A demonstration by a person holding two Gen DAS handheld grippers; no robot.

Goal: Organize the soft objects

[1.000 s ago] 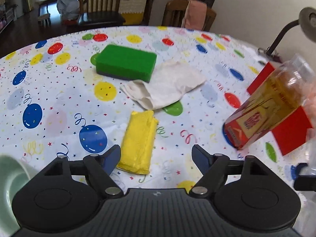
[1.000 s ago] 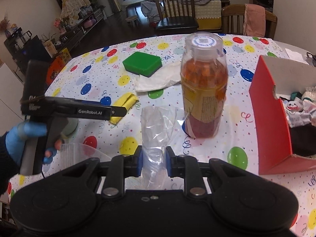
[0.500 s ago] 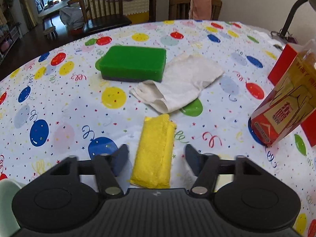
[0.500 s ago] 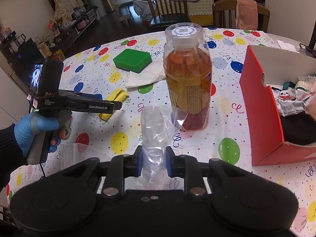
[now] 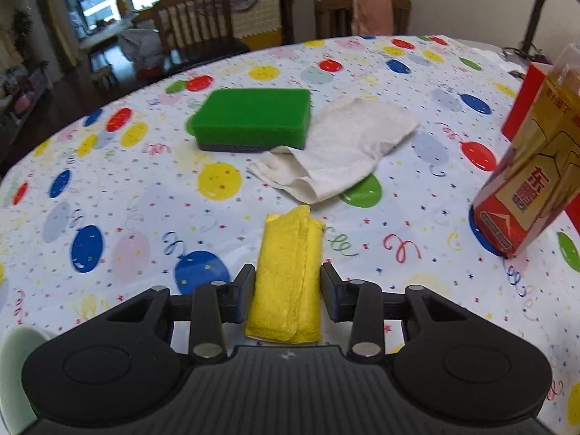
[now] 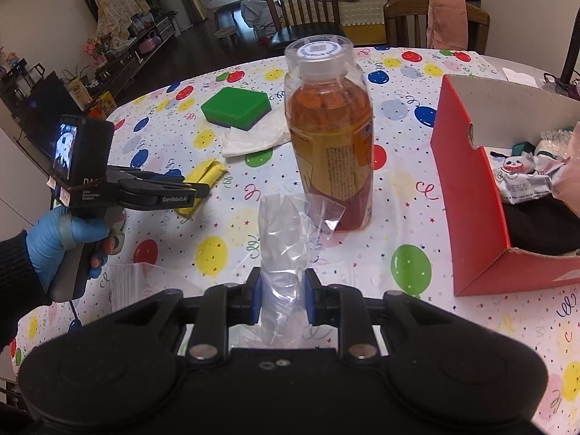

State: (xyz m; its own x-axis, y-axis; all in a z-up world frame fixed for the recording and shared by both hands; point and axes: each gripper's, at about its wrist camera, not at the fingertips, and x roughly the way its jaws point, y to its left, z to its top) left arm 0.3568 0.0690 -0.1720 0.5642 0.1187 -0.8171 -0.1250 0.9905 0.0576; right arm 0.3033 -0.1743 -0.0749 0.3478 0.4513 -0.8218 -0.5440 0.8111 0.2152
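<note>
A folded yellow cloth (image 5: 288, 275) lies on the balloon tablecloth between the fingers of my left gripper (image 5: 288, 291). The left finger touches it; a narrow gap shows at the right finger. It also shows in the right wrist view (image 6: 204, 185). Beyond it lie a white cloth (image 5: 340, 152) and a green sponge (image 5: 253, 117). My right gripper (image 6: 282, 301) is shut on a clear plastic bag (image 6: 286, 243), held above the table near the bottle.
An orange drink bottle (image 6: 331, 137) stands mid-table, seen at the right in the left wrist view (image 5: 533, 166). A red cardboard box (image 6: 482, 195) with soft items stands at the right. A pale green dish (image 5: 14, 359) sits at the near left. Chairs stand behind the table.
My left gripper has moved forward over the yellow cloth and its fingers have narrowed around it. My right gripper still holds the plastic bag and has shifted slightly.
</note>
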